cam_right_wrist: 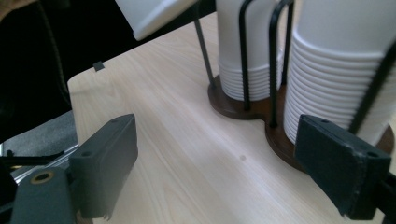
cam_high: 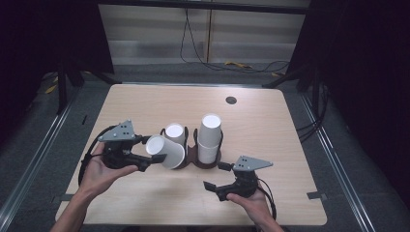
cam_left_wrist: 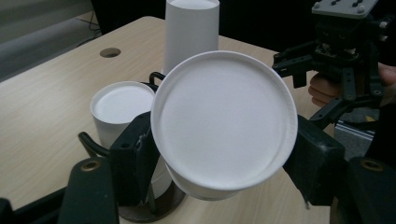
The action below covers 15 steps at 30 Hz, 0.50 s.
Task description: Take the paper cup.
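A single white paper cup [cam_left_wrist: 224, 121] lies tilted on its side, its bottom facing the left gripper view's camera. My left gripper [cam_high: 153, 150] is shut on it, one jaw on each side of the cup [cam_high: 165, 151], just left of a dark brown holder [cam_high: 193, 162] with black wire loops. The holder carries two stacks of upside-down white cups: a short stack [cam_high: 175, 133] and a tall stack [cam_high: 210, 137]. My right gripper [cam_high: 216, 176] stands open near the table's front edge, right in front of the holder. Its jaws frame the holder's base [cam_right_wrist: 238, 109] and the ribbed stacks [cam_right_wrist: 336, 79].
The light wooden table [cam_high: 270, 130] has a round cable hole [cam_high: 231, 100] at the back right. Dark curtains stand on both sides, and cables lie on the floor behind the table.
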Tool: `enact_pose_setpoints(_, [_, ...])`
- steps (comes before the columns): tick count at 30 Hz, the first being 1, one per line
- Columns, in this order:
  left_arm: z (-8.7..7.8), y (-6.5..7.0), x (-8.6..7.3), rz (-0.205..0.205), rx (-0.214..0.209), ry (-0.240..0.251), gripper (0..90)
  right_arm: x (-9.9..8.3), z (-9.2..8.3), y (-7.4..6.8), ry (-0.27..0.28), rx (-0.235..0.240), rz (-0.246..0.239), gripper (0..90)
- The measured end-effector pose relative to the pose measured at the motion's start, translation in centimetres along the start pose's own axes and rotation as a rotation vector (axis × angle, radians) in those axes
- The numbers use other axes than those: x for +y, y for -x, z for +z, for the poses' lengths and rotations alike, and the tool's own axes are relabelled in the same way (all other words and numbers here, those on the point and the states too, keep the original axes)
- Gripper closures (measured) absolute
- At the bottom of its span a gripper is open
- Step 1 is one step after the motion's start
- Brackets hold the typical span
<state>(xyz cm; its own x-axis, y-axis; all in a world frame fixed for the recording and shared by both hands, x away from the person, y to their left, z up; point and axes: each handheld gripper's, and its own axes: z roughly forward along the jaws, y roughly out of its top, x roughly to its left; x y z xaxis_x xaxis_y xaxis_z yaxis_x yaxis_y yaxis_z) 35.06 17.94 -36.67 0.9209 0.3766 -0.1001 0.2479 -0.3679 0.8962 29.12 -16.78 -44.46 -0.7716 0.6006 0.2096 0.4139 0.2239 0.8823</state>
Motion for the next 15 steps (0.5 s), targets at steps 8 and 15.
enact_pose_setpoints(8, [1.3,0.2,-0.9,-0.015,-0.03,-0.043,32.7,1.6,1.3,-0.9,0.02,0.058,-0.044,13.5])
enact_pose_setpoints(15, [2.2,0.6,-1.2,-0.025,-0.066,-0.049,32.7,2.3,2.5,-1.4,0.055,0.104,-0.07,13.5])
